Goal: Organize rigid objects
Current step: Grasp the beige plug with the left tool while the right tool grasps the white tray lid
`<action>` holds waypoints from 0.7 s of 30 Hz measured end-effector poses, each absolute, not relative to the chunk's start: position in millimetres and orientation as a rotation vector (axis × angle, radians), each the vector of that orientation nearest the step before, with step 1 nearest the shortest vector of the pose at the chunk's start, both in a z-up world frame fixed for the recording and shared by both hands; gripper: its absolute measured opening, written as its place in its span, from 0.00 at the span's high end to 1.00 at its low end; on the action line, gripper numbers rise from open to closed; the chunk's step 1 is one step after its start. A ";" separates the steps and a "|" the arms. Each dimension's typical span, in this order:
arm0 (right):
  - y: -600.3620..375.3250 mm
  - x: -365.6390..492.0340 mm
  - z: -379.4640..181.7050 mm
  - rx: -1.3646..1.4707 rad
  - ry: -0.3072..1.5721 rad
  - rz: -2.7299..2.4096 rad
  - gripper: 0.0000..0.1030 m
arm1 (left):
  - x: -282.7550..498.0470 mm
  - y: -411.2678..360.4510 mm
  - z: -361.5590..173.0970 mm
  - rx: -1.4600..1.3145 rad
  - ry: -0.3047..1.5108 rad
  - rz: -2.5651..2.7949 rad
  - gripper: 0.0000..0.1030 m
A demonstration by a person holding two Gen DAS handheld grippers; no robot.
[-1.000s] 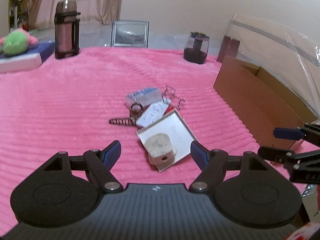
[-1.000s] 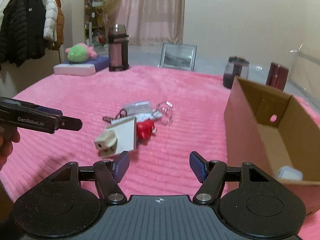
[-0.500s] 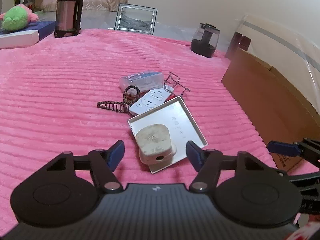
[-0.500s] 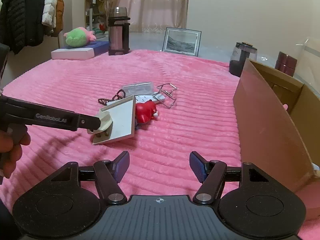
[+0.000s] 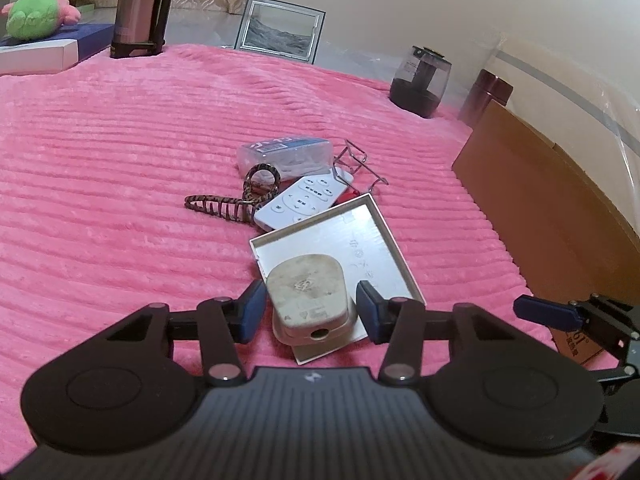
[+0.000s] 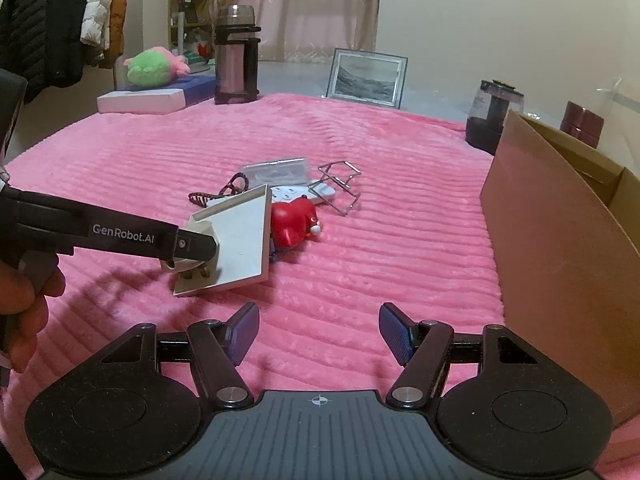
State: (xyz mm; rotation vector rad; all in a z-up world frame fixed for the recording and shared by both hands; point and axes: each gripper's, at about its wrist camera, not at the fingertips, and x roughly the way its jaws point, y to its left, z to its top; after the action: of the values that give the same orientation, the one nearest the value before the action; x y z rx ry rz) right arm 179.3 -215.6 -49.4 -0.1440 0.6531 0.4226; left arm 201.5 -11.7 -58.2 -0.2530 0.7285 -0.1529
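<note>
Ribbed pink plush covers the bed (image 5: pixel 120 184), soft and furrowed in long rows. On it lies a small heap of hard things: a flat white square lid (image 5: pixel 352 240) with a raised rim, a white remote (image 5: pixel 304 200) with grey buttons, a clear plastic case (image 5: pixel 286 154), a bent wire frame (image 5: pixel 358 166), a striped brown hair claw (image 5: pixel 224 204) and a glossy red toy (image 6: pixel 294 224). A smudged, rounded cream plug adapter (image 5: pixel 310 300) sits on the lid's near corner. The left gripper (image 5: pixel 311 310) has its blue pads either side of that adapter; its jaws have just been closing and stand just beside it, a thin gap still showing. The right gripper (image 6: pixel 319 330) hangs half open over bare plush, holding nothing, with the brown cardboard box (image 6: pixel 560 248) to its right.
</note>
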 end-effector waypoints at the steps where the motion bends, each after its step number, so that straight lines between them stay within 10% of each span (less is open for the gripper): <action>1: -215.0 180.0 -49.7 -0.142 0.653 0.422 0.38 | 201.6 -11.5 -58.0 -0.254 0.729 -0.154 0.59; 21: -184.9 177.1 -45.2 -0.141 0.622 0.482 0.38 | 176.3 32.7 -40.6 -0.247 0.684 -0.178 0.65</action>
State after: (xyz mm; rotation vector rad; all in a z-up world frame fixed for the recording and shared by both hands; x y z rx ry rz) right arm 177.1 -184.9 -45.2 -0.1409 0.6225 0.4820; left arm 176.3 32.7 -40.6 -0.2471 0.6837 -0.1779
